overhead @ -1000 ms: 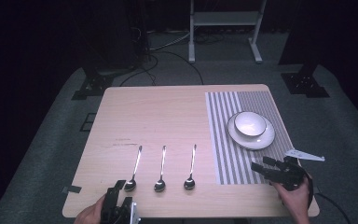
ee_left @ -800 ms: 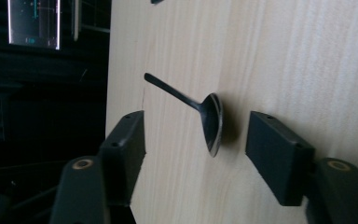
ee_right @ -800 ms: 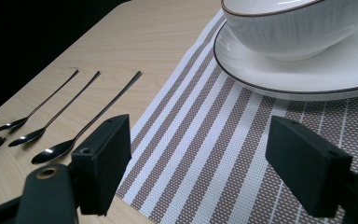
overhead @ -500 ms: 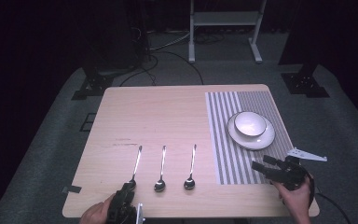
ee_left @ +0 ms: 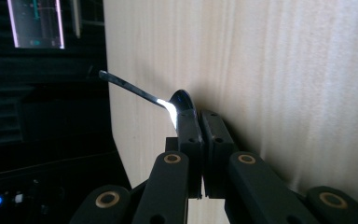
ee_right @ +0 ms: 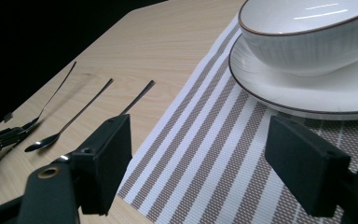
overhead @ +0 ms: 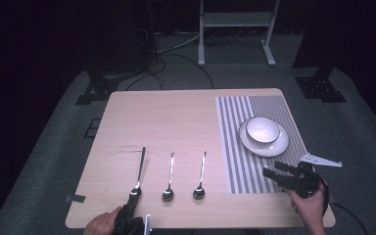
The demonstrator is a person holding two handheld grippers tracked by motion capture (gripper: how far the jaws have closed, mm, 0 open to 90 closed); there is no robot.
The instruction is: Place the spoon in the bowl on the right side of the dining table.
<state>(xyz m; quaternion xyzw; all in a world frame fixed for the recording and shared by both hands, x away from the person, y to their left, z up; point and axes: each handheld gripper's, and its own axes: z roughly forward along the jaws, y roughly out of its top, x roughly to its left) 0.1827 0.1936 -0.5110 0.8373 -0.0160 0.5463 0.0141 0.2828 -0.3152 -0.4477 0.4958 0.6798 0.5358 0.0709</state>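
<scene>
Left gripper (overhead: 133, 198) has its jaws pressed together; right gripper (overhead: 276, 175) holds its jaws wide apart.

1. A pale wooden desk (overhead: 176, 122) stands on a grey carpeted floor (overhead: 54, 161)
2. A striped mat (overhead: 235, 147), brown and white, covers the right part of the desk, from its far edge towards the near one
3. A white metal frame (overhead: 235, 19) stands on the floor beyond the far edge
4. Black cables (overhead: 186, 56) trail over the carpet between the frame and the desk
5. Black stand feet sit at far left (overhead: 98, 90) and far right (overhead: 320, 88)
6. A dark strip of tape (overhead: 76, 199) lies by the near left corner
7. In the left gripper view a lit screen (ee_left: 36, 23) glows in the dark beyond the desk edge
</scene>
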